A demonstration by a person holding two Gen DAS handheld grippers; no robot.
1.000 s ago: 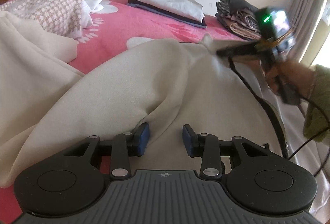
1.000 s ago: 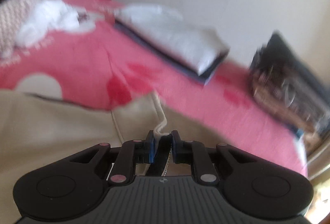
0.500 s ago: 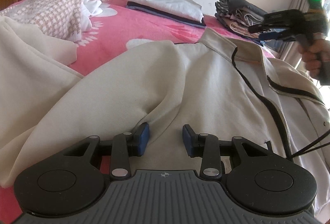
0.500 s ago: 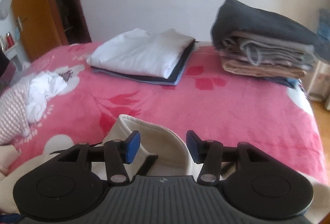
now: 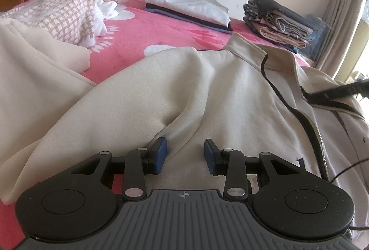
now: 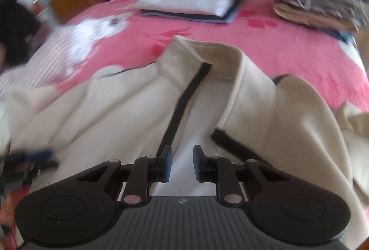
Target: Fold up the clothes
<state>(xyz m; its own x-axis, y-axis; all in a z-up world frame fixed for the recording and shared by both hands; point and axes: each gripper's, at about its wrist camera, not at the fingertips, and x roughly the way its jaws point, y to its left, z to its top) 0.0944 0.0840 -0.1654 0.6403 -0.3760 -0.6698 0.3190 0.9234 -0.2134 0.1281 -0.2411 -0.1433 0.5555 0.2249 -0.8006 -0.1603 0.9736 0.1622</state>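
A cream zip-up jacket [image 5: 207,93] lies spread on the pink bedspread [image 5: 143,35], collar [image 6: 207,51] toward the wall and its black zipper edge [image 6: 182,98] running down the front. My left gripper [image 5: 185,152] hovers low over a fold by the sleeve, open, with cloth under the gap and no pinch that I can see. My right gripper [image 6: 182,163] is over the jacket's open front. Its jaws are closing with pale lining beneath them, and the pads do not press on anything. The zipper edge ends by its left pad. One of its fingers [image 5: 332,92] shows at the right edge of the left wrist view.
Against the wall sit a folded stack topped by a white garment [image 5: 186,8] and a taller grey and tan stack [image 5: 276,19]. A pink-checked cloth [image 5: 62,12] and another cream garment [image 5: 30,70] lie at the left. A curtain [image 5: 341,8] hangs at the right.
My right gripper let go of the collar, opened and drew back over the jacket's front, then began narrowing. The collar dropped onto the bed. My left gripper stayed put.
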